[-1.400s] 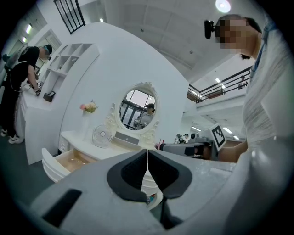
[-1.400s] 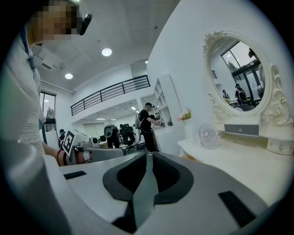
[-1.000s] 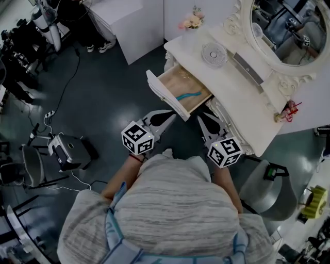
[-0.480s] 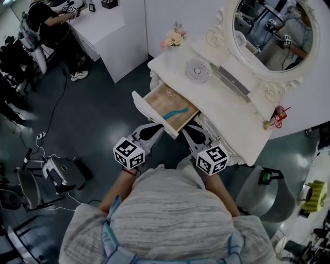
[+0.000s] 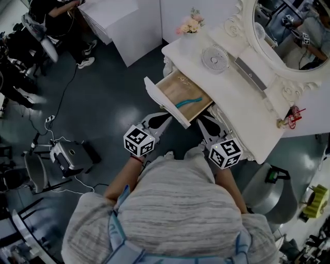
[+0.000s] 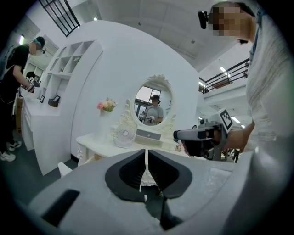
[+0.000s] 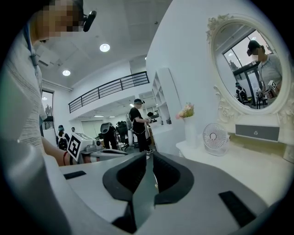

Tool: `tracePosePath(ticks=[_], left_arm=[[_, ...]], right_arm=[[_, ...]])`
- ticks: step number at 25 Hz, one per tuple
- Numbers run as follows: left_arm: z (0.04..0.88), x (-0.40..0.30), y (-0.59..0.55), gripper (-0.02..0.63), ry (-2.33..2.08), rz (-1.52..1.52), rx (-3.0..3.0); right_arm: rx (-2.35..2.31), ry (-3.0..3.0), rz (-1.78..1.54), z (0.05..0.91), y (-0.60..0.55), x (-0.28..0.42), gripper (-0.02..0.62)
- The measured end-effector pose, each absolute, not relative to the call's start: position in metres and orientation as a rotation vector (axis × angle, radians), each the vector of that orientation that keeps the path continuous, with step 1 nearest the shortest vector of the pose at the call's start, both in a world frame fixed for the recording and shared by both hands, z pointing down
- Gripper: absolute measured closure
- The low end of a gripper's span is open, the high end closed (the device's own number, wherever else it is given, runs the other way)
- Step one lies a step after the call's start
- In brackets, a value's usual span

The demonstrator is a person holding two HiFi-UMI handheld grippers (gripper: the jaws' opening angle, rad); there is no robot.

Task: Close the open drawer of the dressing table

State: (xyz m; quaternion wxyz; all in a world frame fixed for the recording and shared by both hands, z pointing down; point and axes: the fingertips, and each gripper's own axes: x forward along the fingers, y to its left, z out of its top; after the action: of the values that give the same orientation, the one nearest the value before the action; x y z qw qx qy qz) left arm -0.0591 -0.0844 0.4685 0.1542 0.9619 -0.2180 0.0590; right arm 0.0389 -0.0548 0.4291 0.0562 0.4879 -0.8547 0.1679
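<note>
The white dressing table (image 5: pixel 242 98) stands at the upper right in the head view. Its drawer (image 5: pixel 172 88) is pulled out, with a teal object (image 5: pixel 188 100) lying inside and the white front panel (image 5: pixel 161 100) facing me. My left gripper (image 5: pixel 167 117) is shut and empty, its tips just short of the panel's near end. My right gripper (image 5: pixel 202 119), also shut and empty, sits beside the drawer's right side under the tabletop edge. In the left gripper view the shut jaws of that gripper (image 6: pixel 146 153) point at the table (image 6: pixel 98 140). The right gripper (image 7: pixel 153 156) points along the tabletop (image 7: pixel 229 158).
On the tabletop stand a small fan (image 5: pixel 214 56), a vase of flowers (image 5: pixel 189 23) and an oval mirror (image 5: pixel 289 26). A grey stool (image 5: pixel 268 191) stands at the right. A wheeled device (image 5: pixel 67 154) with cables sits on the dark floor at the left. A person (image 5: pixel 51 15) stands at a white counter.
Both grippers have edged forward and a little down toward the drawer front. The drawer stands as far open as before, and both pairs of jaws stay shut.
</note>
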Motion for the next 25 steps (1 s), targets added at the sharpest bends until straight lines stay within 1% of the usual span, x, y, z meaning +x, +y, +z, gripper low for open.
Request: tracePosePath(ticks=[10,11,13,14,25], left_arm=[[0.520,-0.081,-0.111,0.586,-0.719,0.325,2.717],[0.526,-0.084,-0.114,0.574,-0.734,0.347,2.712],[0.539,-0.088,-0.119,0.496,-0.755,0.389,2.695],[0.545,-0.089,-0.122,0.480,-0.760,0.411,2.685],[0.619,-0.091,-0.155,0.468,-0.781,0.665,2.604]], right_arm=[[1.393,-2.531,0.526,0.465,-0.068,0.041,0.584],[1.383,-2.525,0.522,0.467,-0.070,0.041,0.584],[1.366,-2.520,0.511,0.470,-0.074,0.041,0.584],[1.360,-2.518,0.506,0.471,-0.076,0.041,0.584],[1.349,-2.486,0.504,0.481,-0.081,0.047,0.584]])
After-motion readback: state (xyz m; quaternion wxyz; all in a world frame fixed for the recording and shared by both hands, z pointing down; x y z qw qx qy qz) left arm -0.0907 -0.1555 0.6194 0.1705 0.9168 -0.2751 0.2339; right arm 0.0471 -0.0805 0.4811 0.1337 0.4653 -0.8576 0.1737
